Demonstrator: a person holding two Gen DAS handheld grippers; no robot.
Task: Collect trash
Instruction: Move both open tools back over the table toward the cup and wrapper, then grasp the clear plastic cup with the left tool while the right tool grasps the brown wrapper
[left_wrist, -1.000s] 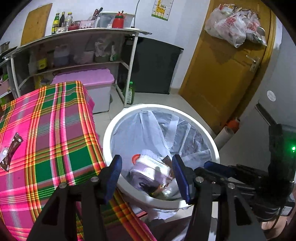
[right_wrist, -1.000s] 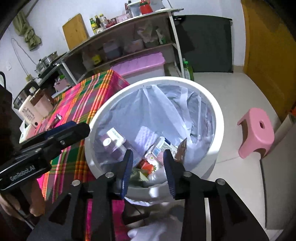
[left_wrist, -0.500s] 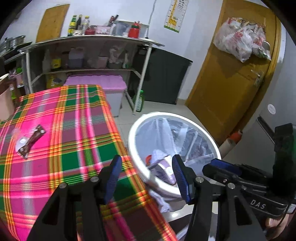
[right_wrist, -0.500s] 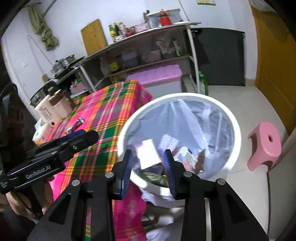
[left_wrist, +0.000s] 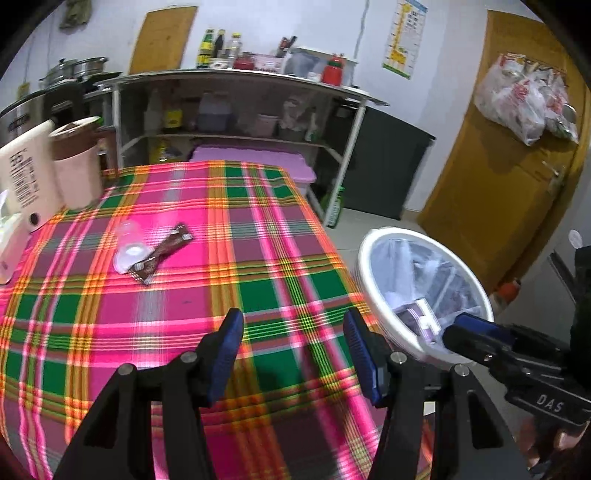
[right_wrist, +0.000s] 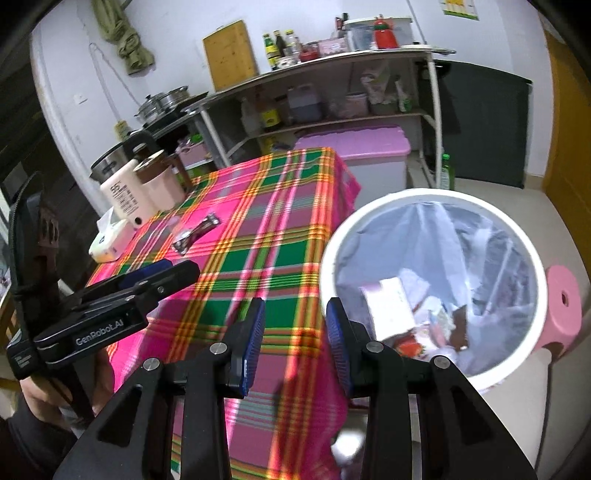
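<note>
Trash: packets already in white lined round bin (right_wrist: 436, 280); brown foil wrapper (left_wrist: 162, 253) and clear plastic lid (left_wrist: 127, 247) remain on pink plaid tablecloth (left_wrist: 258, 258); left gripper (left_wrist: 293, 354), right gripper (right_wrist: 295, 343) both open, empty

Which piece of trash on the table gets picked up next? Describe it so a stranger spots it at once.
Start at the table with the pink and green plaid cloth, beside the white bin. Toward the far left side lies a brown snack wrapper, flat and long. A clear plastic lid touches it, but only the wrapper is dark and printed.
</note>
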